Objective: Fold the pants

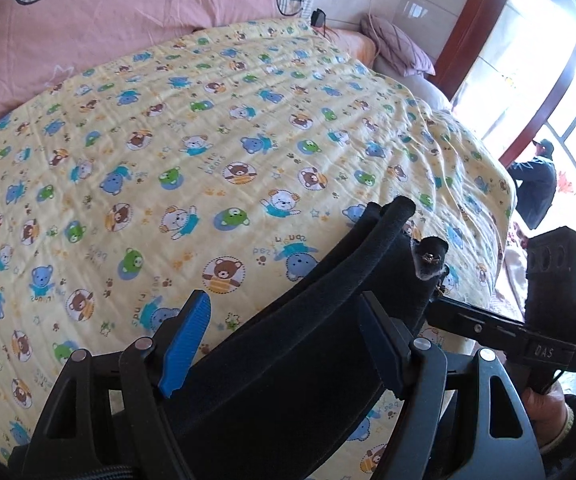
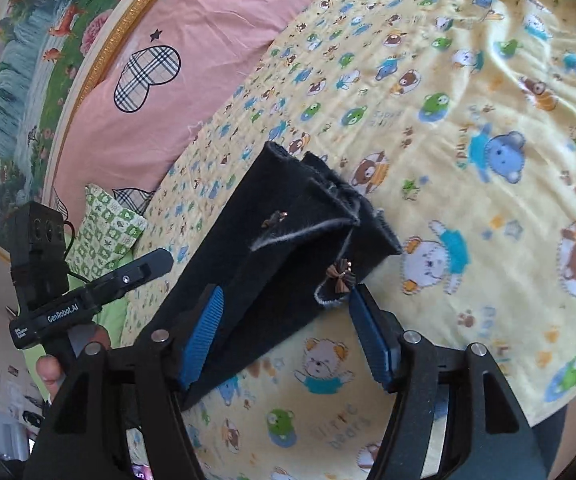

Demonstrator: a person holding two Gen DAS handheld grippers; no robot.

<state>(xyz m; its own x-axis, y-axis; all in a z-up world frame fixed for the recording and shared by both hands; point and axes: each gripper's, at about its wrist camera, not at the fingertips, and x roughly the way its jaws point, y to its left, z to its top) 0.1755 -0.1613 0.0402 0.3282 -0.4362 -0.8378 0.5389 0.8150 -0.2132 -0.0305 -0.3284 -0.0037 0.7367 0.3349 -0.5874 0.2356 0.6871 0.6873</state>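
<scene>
Black linkage arms fill the bottom of the left wrist view, and above them the left gripper (image 1: 284,340) stands with its two blue-padded fingers spread wide apart, pointing forward and slightly down over the bed. Between those fingers lie the pants (image 1: 299,360), a dark, fuzzy bundle already doubled over, its rolled edge reaching up and to the right beyond the fingertips; neither pad visibly presses the cloth, though the right finger sits just beside it and the left pad stands a little apart. Beyond the gripper spreads a yellow blanket (image 1: 208,128) printed with cartoon bears, and past that a pink cover (image 1: 108,32) with plaid hearts. To the gripper's right, the other gripper's black handle shows, held by a hand (image 1: 547,404) at the lower right edge. In the right wrist view, the right gripper (image 2: 288,336) likewise has its blue fingers held wide, angled down at the blanket (image 2: 467,100). The pants (image 2: 288,248) lie across its left finger and run forward and to the right between the two, with a frayed pale hem and a small brown bow (image 2: 339,276) near the right fingertip. Left of this gripper, a hand (image 2: 54,372) grips the other handle.
</scene>
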